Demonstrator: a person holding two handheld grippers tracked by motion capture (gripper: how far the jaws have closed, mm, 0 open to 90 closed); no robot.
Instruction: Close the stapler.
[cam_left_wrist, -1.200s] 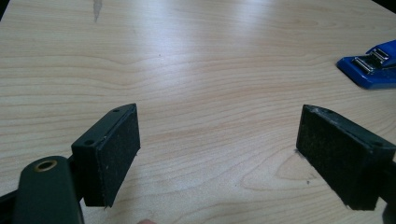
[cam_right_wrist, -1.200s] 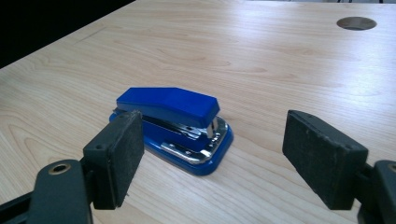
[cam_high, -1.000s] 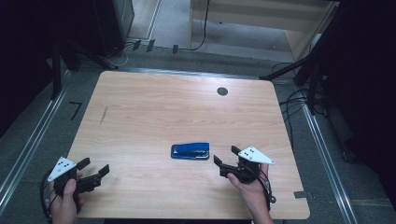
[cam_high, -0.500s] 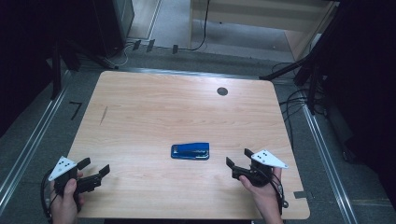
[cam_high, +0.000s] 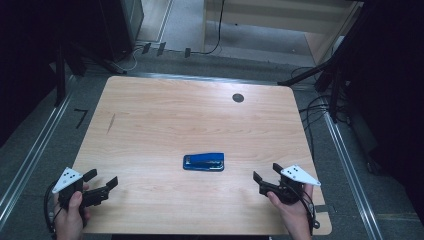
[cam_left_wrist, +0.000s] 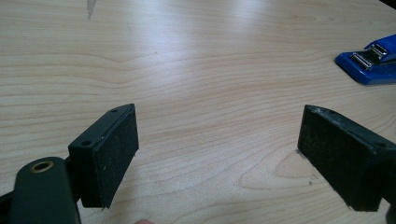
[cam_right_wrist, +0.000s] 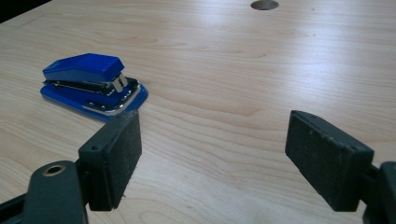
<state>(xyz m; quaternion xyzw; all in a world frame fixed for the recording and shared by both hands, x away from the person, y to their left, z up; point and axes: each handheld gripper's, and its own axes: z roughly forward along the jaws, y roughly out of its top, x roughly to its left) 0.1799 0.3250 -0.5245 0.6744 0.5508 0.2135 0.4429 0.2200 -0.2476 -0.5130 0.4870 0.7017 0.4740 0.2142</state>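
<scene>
Blue stapler (cam_high: 203, 162) lies flat at table (cam_high: 165, 120) centre-front. Right gripper (cam_high: 266, 178) at its 4 o'clock, jaws apart, unloaded. Left gripper (cam_high: 102, 182) at 8 o'clock, jaws apart; both likely staged for approach.

Overhead light falls on the table (cam_high: 200, 125); the surroundings in the high view are dark, near black at left and right edges. High view soft, slightly grainy, low detail. Both gripper views brighter: a pale glare band runs across the wood grain near the top. Near pads (cam_left_wrist: 116, 154) slightly out of focus; soft short shadows under them. Stapler (cam_right_wrist: 91, 86) sharp, with small highlights on its metal.
</scene>
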